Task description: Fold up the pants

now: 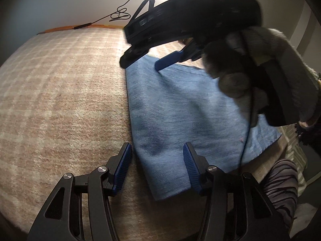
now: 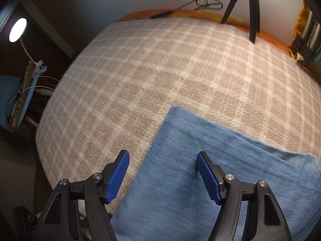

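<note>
You are hovering left gripper [image 1: 157,164] and right gripper [image 2: 162,175], both wide open, empty, over folded light-blue denim pants [image 1: 180,110] on beige plaid blanket [image 1: 60,90], likely checking fold.

pants [image 1: 180,108]: blue denim-like cloth, matt, fine weave | blanket [image 2: 152,64]: beige checked, fuzzy matt pile | left gripper [image 1: 157,158]: matt black plastic, ribbed blue pads, shiny metal pins | glove [image 1: 258,64]: grey knit | tripod [image 2: 250,6]: matt black
</note>
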Demonstrator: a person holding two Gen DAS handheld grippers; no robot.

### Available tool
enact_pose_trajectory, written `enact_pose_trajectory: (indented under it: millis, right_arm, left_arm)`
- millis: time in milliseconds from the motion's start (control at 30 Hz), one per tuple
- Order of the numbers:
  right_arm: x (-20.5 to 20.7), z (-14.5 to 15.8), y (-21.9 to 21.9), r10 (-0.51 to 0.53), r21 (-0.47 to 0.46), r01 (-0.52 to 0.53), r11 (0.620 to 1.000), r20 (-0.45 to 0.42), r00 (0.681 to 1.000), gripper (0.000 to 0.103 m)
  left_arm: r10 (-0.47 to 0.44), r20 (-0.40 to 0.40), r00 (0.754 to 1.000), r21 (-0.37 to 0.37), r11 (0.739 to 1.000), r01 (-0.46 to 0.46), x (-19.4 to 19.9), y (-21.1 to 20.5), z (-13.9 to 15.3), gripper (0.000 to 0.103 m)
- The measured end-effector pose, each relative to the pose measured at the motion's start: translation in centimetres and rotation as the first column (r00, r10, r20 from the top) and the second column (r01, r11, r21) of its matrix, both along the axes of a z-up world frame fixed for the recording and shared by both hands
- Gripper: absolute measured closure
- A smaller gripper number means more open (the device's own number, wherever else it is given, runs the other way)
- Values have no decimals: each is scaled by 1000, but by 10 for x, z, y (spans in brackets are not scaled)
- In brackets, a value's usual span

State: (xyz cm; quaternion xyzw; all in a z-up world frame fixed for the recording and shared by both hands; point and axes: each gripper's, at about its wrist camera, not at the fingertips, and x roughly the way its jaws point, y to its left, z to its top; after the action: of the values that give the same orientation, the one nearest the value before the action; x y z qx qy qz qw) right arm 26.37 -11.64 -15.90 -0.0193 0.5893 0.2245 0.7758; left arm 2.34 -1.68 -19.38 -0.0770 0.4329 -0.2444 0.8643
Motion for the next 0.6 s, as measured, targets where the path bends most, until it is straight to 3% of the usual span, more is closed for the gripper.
enact_pose_trajectory:
  millis: [433, 467, 600]
  right_arm:
    - [16, -19, 49, 51, -223, -53, 973, -13, 999, 32]
    - [16, -20, 55, 55, -233, -56, 971, -11, 998, 33]
    - [12, -18, 55, 76, -276, -68, 959, 16, 997, 57]
  left_arm:
    - [32, -18, 999, -72, 997, -34, -3, 18, 0, 52]
    - [38, -19, 999, -78, 996, -39, -2, 20, -1, 52]
    - [55, -48, 997, -110, 992, -60, 3, 29, -2, 50]
